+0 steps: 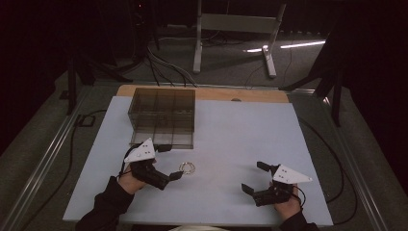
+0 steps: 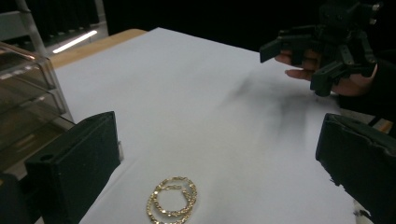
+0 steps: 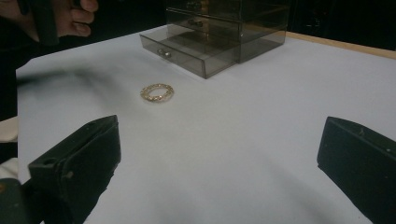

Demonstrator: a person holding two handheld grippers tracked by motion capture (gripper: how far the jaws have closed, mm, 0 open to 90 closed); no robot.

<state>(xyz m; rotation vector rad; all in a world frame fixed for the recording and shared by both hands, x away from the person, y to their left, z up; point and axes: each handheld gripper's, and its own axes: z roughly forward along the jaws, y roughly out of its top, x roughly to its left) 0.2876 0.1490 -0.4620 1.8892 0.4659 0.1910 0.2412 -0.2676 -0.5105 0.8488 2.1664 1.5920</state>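
The scene is dimly lit, with the room beyond the table lost in near-black. The white table sheet (image 1: 231,139) is rendered as the brightest area, lit softly from above. A bright strip of glare (image 1: 288,46) is seen on the floor at the upper right of the high view. Soft grey shadows are cast on the sheet in both gripper views. Slight blur and grain are noticed throughout.

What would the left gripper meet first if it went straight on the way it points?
Probably the gold hoop earrings on the white table cover, lying just ahead between the open left gripper jaws; depth is uncertain.
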